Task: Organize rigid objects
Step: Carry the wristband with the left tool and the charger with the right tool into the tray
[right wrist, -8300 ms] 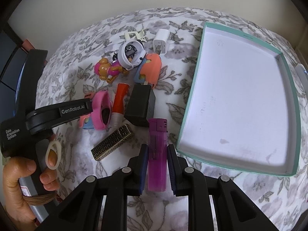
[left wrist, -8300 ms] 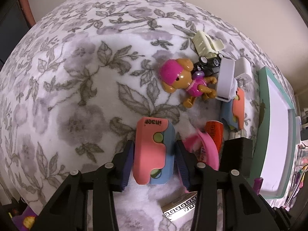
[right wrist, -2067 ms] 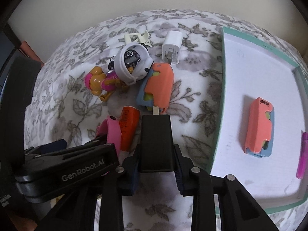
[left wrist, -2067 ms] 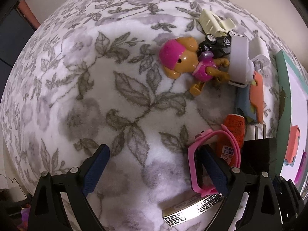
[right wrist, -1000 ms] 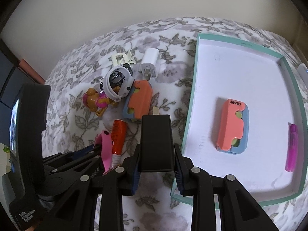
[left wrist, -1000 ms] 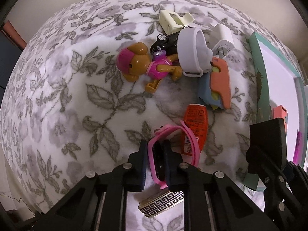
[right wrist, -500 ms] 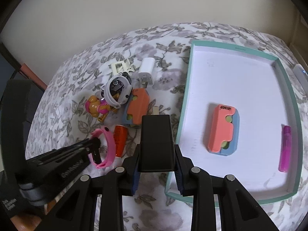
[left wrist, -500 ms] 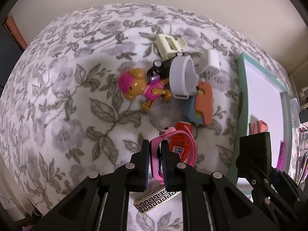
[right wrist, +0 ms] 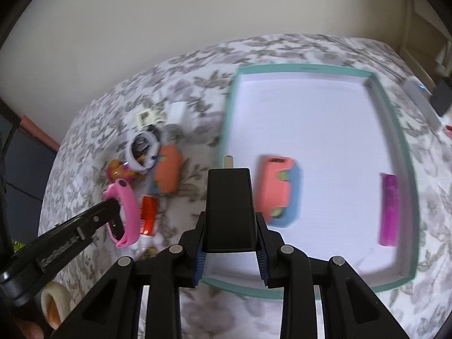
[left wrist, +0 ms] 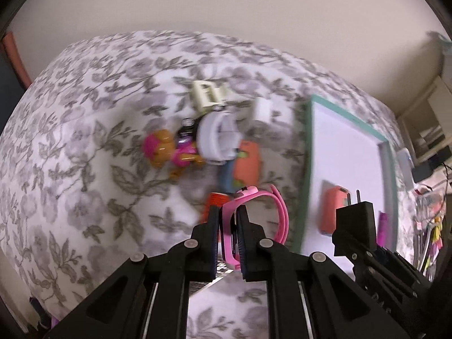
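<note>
My left gripper point(left wrist: 228, 220) is shut on a pink wristband point(left wrist: 255, 212) and holds it above the floral cloth; it also shows in the right wrist view point(right wrist: 127, 212). My right gripper point(right wrist: 229, 226) is shut on a black plug adapter point(right wrist: 228, 206), held over the near left edge of the teal tray point(right wrist: 310, 69). The adapter shows at the right of the left wrist view point(left wrist: 357, 220). In the tray lie a coral-and-blue case point(right wrist: 278, 186) and a purple lighter point(right wrist: 389, 209).
On the cloth left of the tray lie a second coral case point(right wrist: 168, 172), a red tube point(right wrist: 148, 214), a white wristband point(right wrist: 141, 151), a toy dog point(left wrist: 169, 149), a white charger point(left wrist: 261, 108) and a cream clip point(left wrist: 207, 94). A patterned box point(left wrist: 223, 269) lies under my left gripper.
Both grippers have risen and swung right toward the tray. The pink wristband has been lifted off the cloth. The black adapter now hangs over the tray's edge.
</note>
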A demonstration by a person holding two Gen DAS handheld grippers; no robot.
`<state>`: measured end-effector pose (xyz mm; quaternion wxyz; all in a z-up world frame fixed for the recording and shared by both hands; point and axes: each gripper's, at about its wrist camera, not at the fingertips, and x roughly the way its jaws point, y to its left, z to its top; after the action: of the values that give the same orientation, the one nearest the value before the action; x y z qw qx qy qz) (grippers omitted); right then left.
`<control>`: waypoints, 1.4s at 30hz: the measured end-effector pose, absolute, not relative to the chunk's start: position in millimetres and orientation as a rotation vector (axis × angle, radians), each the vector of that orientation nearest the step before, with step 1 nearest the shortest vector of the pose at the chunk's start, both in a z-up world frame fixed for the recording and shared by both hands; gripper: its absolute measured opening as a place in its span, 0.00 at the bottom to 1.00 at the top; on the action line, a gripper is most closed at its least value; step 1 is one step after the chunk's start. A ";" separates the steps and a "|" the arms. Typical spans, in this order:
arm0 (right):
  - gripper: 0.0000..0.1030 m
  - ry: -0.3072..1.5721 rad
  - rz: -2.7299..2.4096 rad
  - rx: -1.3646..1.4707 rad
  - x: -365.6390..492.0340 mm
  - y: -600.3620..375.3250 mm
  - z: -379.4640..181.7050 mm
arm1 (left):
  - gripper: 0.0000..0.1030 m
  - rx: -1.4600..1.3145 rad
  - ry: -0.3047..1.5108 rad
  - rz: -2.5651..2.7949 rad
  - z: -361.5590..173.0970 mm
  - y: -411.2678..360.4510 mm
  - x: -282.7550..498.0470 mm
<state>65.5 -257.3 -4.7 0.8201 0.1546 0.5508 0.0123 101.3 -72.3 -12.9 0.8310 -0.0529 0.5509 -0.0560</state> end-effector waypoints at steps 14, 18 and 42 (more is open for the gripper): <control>0.31 1.210 -0.142 0.345 45.7 -341.2 -1.3 | 0.12 -0.009 1.183 -0.254 -17.6 -148.6 77.3; 0.31 1.203 -0.176 0.379 37.1 -361.2 1.6 | 0.12 0.045 1.190 -0.286 -22.5 -170.8 69.2; 0.31 1.345 -0.182 0.400 35.8 -365.3 -48.0 | 0.14 0.183 1.251 -0.269 -60.9 -196.7 63.9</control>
<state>35.8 -365.3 -48.0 0.7600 0.1837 0.6177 -0.0837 63.9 -196.7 -60.9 0.7983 0.0854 0.5829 -0.1253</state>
